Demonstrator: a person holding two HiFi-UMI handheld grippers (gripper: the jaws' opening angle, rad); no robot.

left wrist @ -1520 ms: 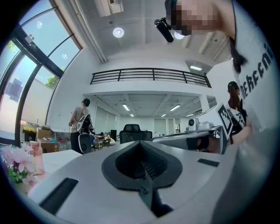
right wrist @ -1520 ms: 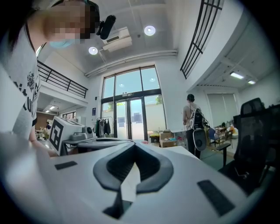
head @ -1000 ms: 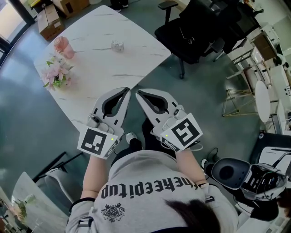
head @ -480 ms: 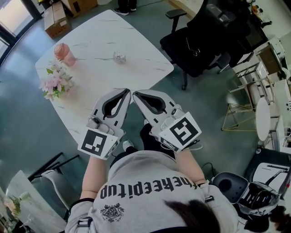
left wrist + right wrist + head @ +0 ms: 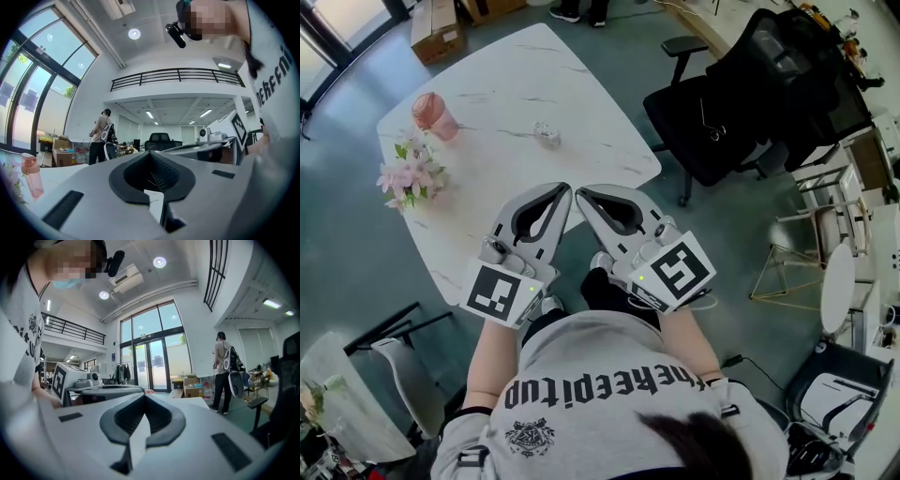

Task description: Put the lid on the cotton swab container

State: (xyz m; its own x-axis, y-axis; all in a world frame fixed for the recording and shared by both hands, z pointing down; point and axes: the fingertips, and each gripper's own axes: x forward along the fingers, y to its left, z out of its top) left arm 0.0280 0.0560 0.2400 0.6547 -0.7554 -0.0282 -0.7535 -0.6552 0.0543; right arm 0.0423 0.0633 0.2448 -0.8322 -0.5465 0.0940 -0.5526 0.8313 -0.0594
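Nearest the camera: grey printed shirt [image 5: 609, 394] of the person carrying the rig, forearms reaching forward.

Left tool [image 5: 564, 188]: jaws fully together, nothing between them; its own view confirms pads meeting at the tips. Marker cube [image 5: 500, 292] faces up.

Right tool [image 5: 580, 192]: jaws likewise closed tip to tip, empty. Marker cube [image 5: 678, 272] faces up.

I note the two tools are held side by side, tips angled toward each other and nearly touching. In the head view the tips lie over the near edge of the tabletop [image 5: 497, 89]. Both gripper views look out level across the room, not down.

Tabletop: white, marble-veined.
- Pink and white flowers [image 5: 411, 174] near its left edge.
- Cotton swab container [image 5: 546, 134], small and pale, toward the middle, well apart from both tools. Too small to tell whether a lid sits on it.
- Pink bottle [image 5: 434, 115] beyond the flowers, upright.

Beyond: cardboard box [image 5: 438, 28] on the floor past the far corner; black office chair [image 5: 741, 103] to the right. A person with a backpack [image 5: 226, 373] stands across the room.
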